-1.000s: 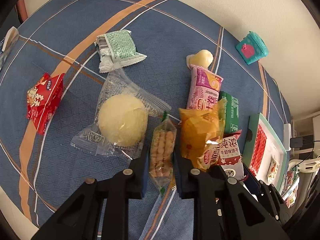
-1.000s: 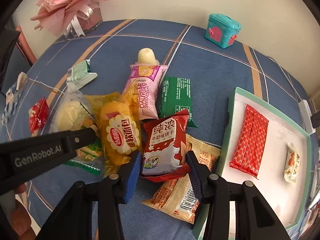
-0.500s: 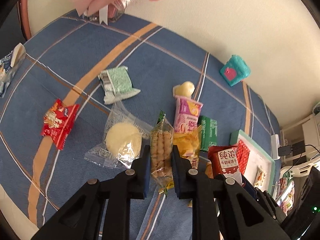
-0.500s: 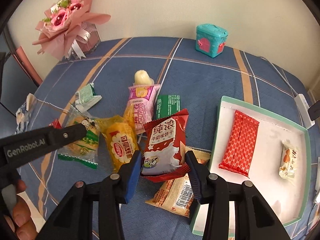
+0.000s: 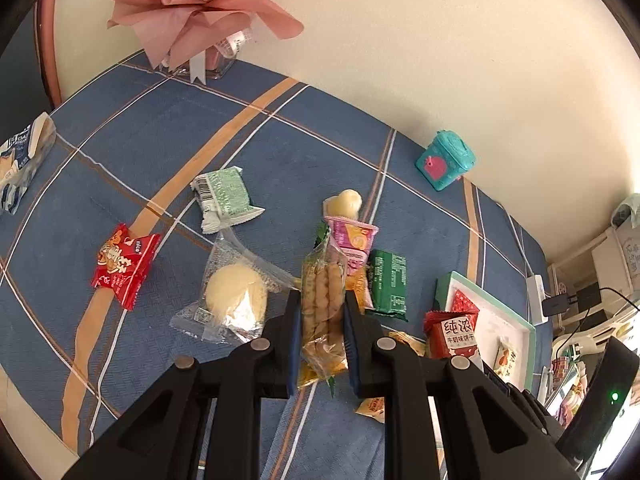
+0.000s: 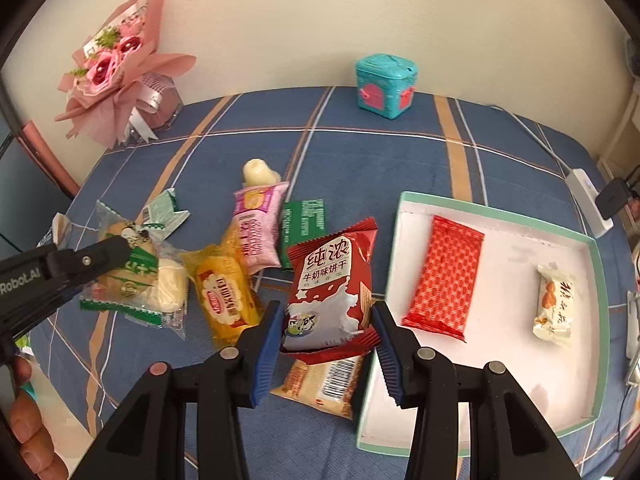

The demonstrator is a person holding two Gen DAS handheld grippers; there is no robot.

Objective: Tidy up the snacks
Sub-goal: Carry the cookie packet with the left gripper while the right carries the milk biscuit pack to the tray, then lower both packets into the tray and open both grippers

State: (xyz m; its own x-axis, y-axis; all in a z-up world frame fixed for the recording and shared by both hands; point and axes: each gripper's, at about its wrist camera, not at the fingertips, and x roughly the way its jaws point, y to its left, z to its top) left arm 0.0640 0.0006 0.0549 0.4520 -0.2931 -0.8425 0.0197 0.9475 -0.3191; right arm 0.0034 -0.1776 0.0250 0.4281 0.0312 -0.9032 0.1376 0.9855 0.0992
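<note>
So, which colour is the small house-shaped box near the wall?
The box is teal with pink doors, clearest in the right wrist view.

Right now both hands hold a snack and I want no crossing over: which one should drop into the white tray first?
Right. Its gripper holds the red biscuit packet right beside the tray; the left gripper with its stick-biscuit bag sits farther off.

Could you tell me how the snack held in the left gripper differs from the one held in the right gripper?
The clear packet of biscuit sticks shows its contents; the red milk-biscuit packet is opaque and printed. The stick packet is narrow, so the left jaws stand close; the red packet is broader, so the right jaws stand wider. Both are gripped clear of the tablecloth.
</note>
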